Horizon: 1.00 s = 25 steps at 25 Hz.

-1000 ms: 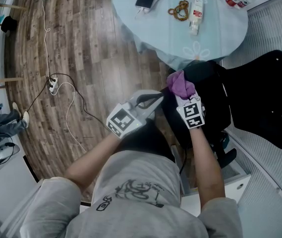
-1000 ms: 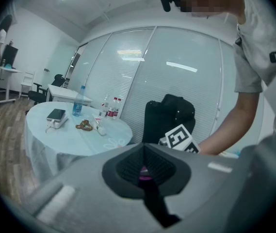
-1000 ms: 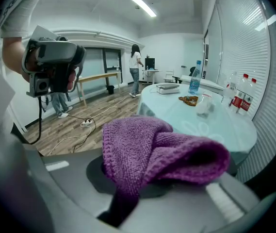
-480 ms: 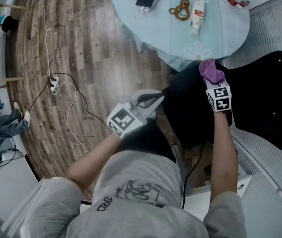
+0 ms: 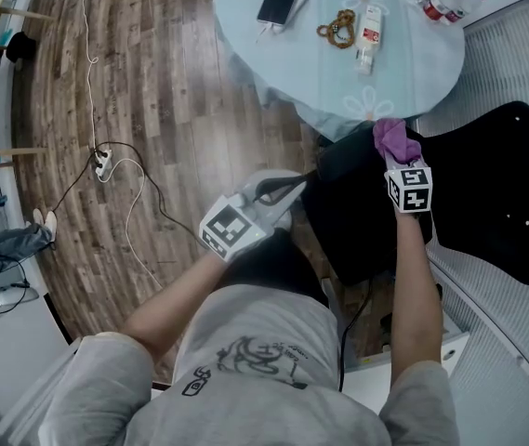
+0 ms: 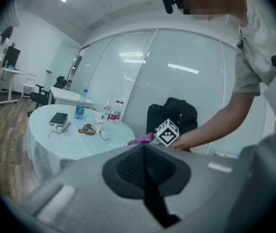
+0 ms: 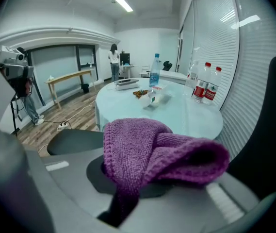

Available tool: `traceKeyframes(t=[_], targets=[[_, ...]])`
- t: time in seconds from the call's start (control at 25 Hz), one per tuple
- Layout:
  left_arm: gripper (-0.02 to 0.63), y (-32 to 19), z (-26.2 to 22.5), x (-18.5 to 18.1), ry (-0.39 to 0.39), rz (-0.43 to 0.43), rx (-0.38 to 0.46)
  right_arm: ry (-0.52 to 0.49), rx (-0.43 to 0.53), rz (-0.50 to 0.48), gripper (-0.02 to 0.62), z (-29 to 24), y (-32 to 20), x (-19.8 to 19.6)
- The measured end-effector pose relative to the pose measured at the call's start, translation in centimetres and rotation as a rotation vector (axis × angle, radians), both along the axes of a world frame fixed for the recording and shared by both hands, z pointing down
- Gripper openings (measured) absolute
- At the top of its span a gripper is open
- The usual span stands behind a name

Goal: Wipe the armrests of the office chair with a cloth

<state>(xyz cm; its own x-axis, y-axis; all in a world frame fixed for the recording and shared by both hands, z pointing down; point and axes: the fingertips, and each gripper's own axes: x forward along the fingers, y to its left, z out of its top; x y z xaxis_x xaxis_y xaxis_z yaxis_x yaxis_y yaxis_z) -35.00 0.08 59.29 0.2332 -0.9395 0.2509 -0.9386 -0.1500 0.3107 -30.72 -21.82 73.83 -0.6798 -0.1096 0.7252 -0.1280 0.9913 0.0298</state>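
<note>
Purple knitted cloth (image 7: 152,154), pinched in the right gripper's (image 5: 393,149) closed jaws, has shifted rightward across the black office chair (image 5: 496,184). 1 dark armrest (image 7: 74,141) now lies left of them, probably wiped. Left gripper (image 5: 292,186) jaws are pressed together, holding nothing.

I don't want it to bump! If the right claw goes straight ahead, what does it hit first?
Probably the round table with the pale blue tablecloth. The right claw, shut on the purple knitted cloth, points at its near edge, though how near is hard to tell.
</note>
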Motion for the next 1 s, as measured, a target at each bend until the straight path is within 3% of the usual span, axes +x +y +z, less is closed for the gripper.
traceKeyframes(t=[0.2,0.44,0.84,1.0], targets=[[0.0,0.4,-3.4,-1.2,-0.018,-0.036,0.039,-0.142,0.039,-0.027,0.034,-6.6,3.4,-1.5],[0.0,1.2,-10.1,-1.7,-0.037,-0.078,0.108,-0.346,-0.013,-0.055,0.034,-17.8,9.5,-2.6],[0.0,2.6,-24.2,-1.1,-0.07,-0.108,0.281,-0.565,0.03,-0.152,0.034,-36.0,19.1,-3.1],[0.0,3.9,-28.3,-0.7,-0.101,-0.125,0.311,-0.624,0.018,-0.172,0.034,-41.2,22.0,-2.8]])
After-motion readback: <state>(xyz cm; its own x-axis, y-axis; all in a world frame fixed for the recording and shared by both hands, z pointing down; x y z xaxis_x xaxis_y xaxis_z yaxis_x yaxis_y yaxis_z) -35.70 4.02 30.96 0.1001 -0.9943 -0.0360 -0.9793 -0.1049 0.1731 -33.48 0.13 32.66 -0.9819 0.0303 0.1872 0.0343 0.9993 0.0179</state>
